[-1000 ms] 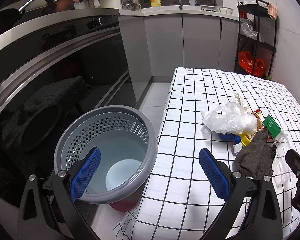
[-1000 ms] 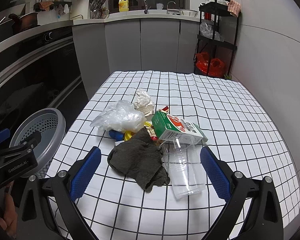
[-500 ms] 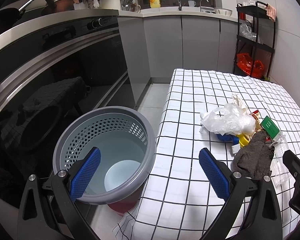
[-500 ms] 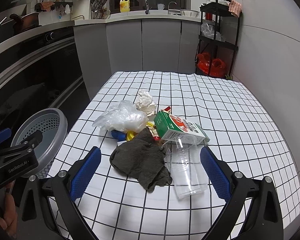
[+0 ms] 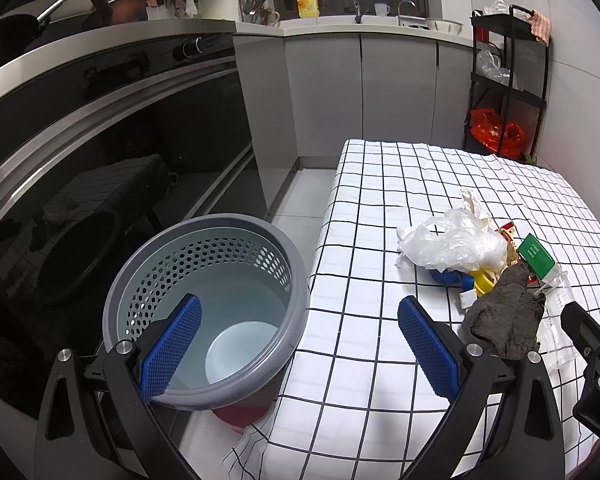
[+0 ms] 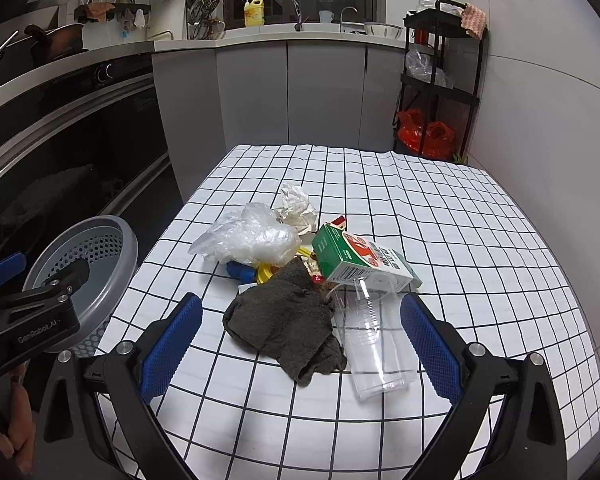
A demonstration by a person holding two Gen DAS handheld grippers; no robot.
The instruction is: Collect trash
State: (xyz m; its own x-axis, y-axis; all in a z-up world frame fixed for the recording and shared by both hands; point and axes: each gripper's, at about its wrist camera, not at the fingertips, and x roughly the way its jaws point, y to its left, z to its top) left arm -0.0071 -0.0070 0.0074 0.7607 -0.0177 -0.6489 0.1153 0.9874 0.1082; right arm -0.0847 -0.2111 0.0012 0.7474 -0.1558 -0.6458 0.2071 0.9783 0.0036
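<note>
Overhead, we see a dim kitchen: grey cabinets, a black oven front, and a black shelf rack by the tiled wall. Below sits our table under a checked cloth. Beside its left edge stands the grey perforated basket, nothing in it. The trash lies mid-cloth in one touching cluster: dark rag, clear plastic cup on its side, green carton, clear plastic bag, crumpled paper. Left gripper hangs over the basket rim, jaws wide apart; right gripper jaws apart too, straddling rag and cup. Since a second ago, both views shifted only slightly; the trash has not moved.
</note>
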